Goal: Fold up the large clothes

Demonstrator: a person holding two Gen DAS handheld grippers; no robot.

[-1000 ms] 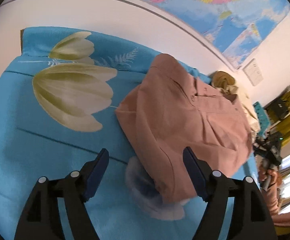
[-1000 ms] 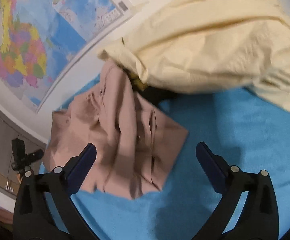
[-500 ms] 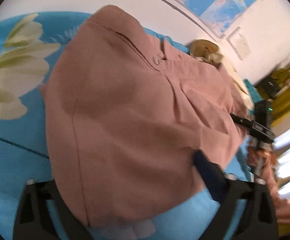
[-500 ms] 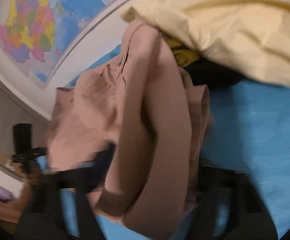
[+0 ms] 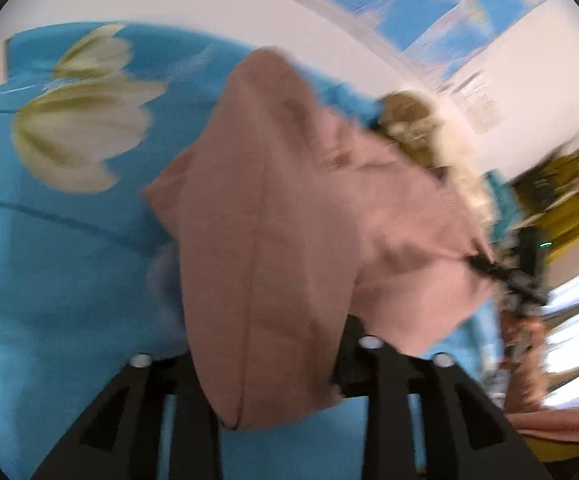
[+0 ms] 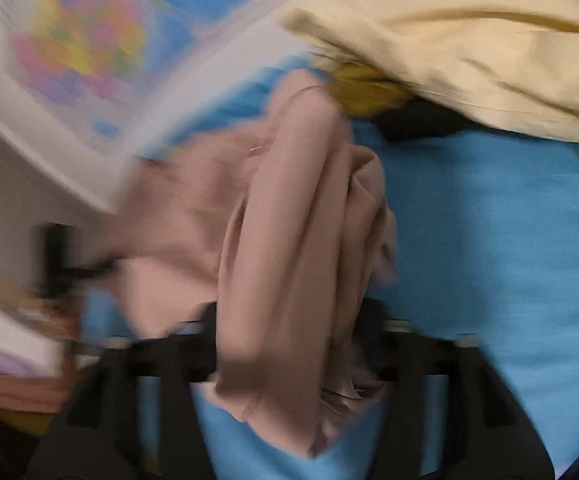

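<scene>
A folded dusty-pink shirt (image 5: 289,220) hangs between both grippers above a blue bed sheet (image 5: 49,280). My left gripper (image 5: 265,364) is shut on the shirt's near edge, with cloth bunched between its fingers. My right gripper (image 6: 285,344) is shut on the other side of the same pink shirt (image 6: 289,240), which drapes in thick folds over its jaws. Both views are blurred by motion. The right gripper shows in the left wrist view (image 5: 505,276) at the shirt's far edge.
A pale yellow garment (image 6: 469,40) is piled at the back right, with mustard and black cloth (image 6: 369,88) under it. The sheet has a large white tulip print (image 5: 81,132). A world map (image 6: 89,48) hangs on the wall behind the bed.
Both grippers moved in onto the pink shirt and shut on it. The shirt has come up off the sheet and now hangs between them.
</scene>
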